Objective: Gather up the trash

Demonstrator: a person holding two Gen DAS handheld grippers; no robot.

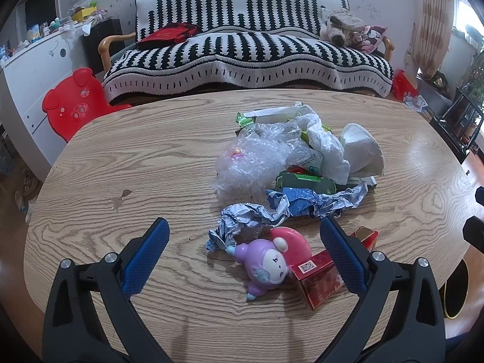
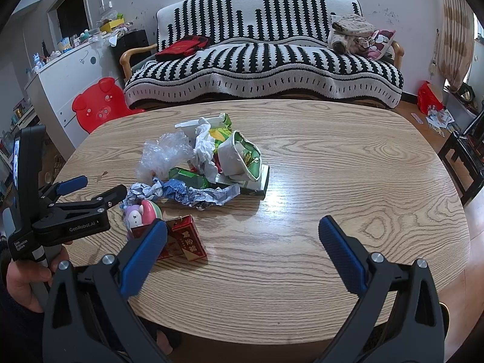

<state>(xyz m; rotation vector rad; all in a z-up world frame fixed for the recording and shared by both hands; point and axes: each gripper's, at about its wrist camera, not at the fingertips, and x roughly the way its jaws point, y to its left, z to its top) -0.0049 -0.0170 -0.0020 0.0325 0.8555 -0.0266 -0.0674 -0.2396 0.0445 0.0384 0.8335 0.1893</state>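
Both tongs are held released, nothing gripped; the trash pile (image 1: pixel 290 163) lies mid-table, ahead of the left gripper (image 1: pixel 245 236) and forward-left of the right gripper (image 2: pixel 242 233); the left is judged nearer.

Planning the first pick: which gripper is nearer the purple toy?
Left. The left gripper hovers open right over the purple toy; the right gripper hangs open over bare table to the toy's right.

Daylight from right; glare on table (image 2: pixel 302 187); fisheye-bent, dark corners.
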